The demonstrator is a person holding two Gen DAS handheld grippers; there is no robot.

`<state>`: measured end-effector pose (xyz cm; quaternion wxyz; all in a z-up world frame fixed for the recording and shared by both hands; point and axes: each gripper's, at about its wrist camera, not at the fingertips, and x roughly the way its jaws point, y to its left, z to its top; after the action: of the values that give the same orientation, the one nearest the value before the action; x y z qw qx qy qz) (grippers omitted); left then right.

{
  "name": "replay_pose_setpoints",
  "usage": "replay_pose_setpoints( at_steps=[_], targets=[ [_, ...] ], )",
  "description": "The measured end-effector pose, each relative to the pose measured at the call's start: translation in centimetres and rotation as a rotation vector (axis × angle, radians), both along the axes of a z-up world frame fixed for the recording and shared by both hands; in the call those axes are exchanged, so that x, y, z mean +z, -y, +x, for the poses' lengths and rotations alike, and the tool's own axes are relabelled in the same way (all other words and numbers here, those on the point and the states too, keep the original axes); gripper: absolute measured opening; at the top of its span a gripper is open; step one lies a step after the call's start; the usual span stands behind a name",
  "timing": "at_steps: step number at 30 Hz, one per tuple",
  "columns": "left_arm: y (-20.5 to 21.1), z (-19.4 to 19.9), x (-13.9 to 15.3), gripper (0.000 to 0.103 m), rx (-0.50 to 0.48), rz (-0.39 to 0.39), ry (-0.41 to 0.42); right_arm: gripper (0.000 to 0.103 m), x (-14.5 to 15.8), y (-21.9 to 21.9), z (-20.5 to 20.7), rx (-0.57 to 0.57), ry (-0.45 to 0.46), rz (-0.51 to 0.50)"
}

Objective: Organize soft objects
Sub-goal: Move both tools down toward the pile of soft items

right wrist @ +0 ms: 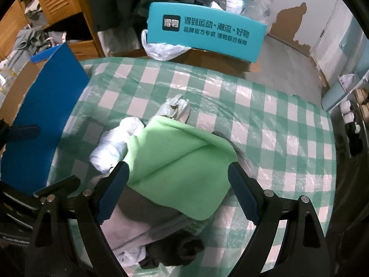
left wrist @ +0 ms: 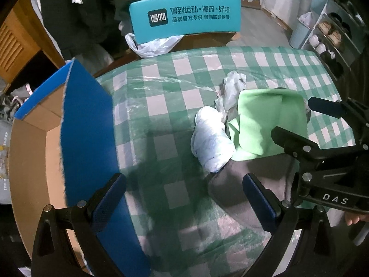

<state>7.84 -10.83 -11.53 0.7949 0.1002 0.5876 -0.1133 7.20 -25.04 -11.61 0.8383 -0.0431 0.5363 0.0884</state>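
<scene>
A pile of soft things lies on the green-checked table (left wrist: 161, 106): a green cloth (left wrist: 265, 120) on top, a white rolled bundle (left wrist: 212, 140) to its left, a grey cloth (left wrist: 242, 184) underneath and a crumpled white bag (left wrist: 233, 85) behind. My left gripper (left wrist: 184, 198) is open over bare tablecloth, left of the grey cloth. My right gripper (right wrist: 180, 189) is open, its fingers straddling the green cloth (right wrist: 180, 161) without closing on it. Beside that cloth lies the white bundle (right wrist: 113, 143); a dark cloth (right wrist: 175, 251) sits near the front edge.
An open cardboard box with a blue flap (left wrist: 87, 127) stands at the table's left edge. A teal printed box (left wrist: 184, 16) and a white plastic bag (left wrist: 154, 46) sit behind the table. Shelves with shoes (left wrist: 329, 37) are at the far right.
</scene>
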Motion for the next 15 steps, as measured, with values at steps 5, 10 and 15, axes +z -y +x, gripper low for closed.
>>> replay_pose_setpoints(
  at_steps=[5,10,15],
  targets=[
    [0.3,0.6,-0.9,0.102,-0.008,0.002,-0.020,0.087,-0.9,0.4,0.6,-0.006,-0.019,0.000],
    [0.5,1.1,-1.9,0.102,-0.013,0.011,-0.041,0.087,-2.0,0.3,1.0,-0.003,-0.044,-0.004],
    [0.4,1.4,-2.1,0.102,-0.009,0.009,-0.053,0.082,-2.8,0.0,1.0,0.018,-0.053,-0.017]
  ],
)
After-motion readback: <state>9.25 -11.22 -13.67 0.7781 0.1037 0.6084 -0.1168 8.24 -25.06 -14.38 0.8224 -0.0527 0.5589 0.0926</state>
